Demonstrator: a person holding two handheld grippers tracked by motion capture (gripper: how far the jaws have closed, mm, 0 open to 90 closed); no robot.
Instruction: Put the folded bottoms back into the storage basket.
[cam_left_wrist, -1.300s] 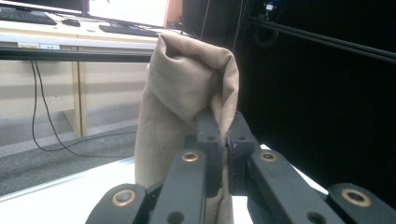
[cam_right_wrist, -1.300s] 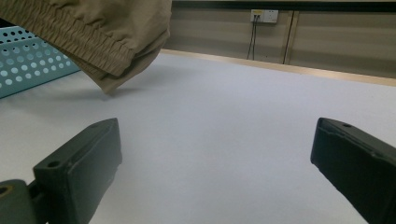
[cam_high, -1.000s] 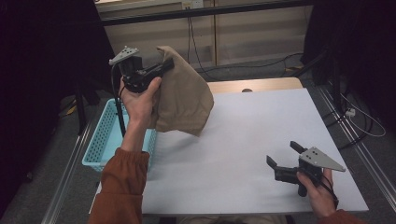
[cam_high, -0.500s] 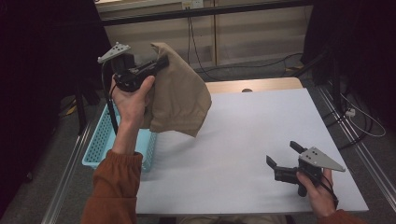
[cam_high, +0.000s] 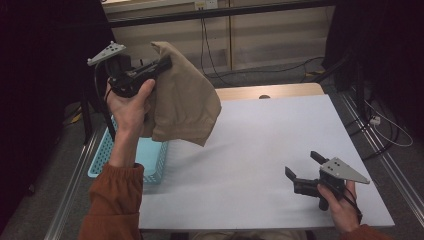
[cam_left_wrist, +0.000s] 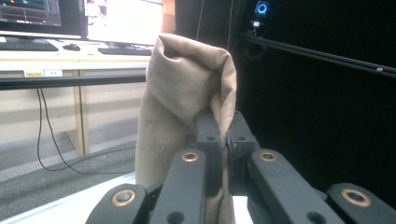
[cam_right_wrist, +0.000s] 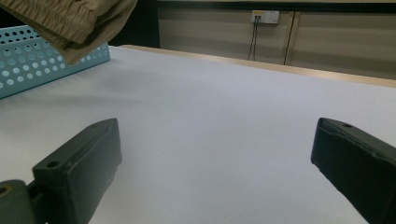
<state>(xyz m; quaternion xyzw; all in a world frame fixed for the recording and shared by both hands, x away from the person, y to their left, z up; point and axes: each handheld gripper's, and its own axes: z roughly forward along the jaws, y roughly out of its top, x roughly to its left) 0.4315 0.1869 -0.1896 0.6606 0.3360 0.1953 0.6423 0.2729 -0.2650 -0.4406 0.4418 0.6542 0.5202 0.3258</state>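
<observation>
Hanging from the left tongs (cam_high: 162, 64), a tan cloth garment (cam_high: 182, 102) is pinched tight at its top fold and held up in the air, above the counter's (cam_high: 260, 145) left edge and the blue perforated basket (cam_high: 150, 157) beside it. Fabric droops free, clear of the surface. Right tongs (cam_high: 302, 167) rest low at the near right of the counter, jaws spread wide, nothing between them.

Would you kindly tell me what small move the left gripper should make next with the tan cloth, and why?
Probably carry it sideways and lower it over the light blue perforated plastic basket. The left gripper is shut on the folded tan fabric cloth, which hangs clear of the white table, while the right gripper rests open.
</observation>
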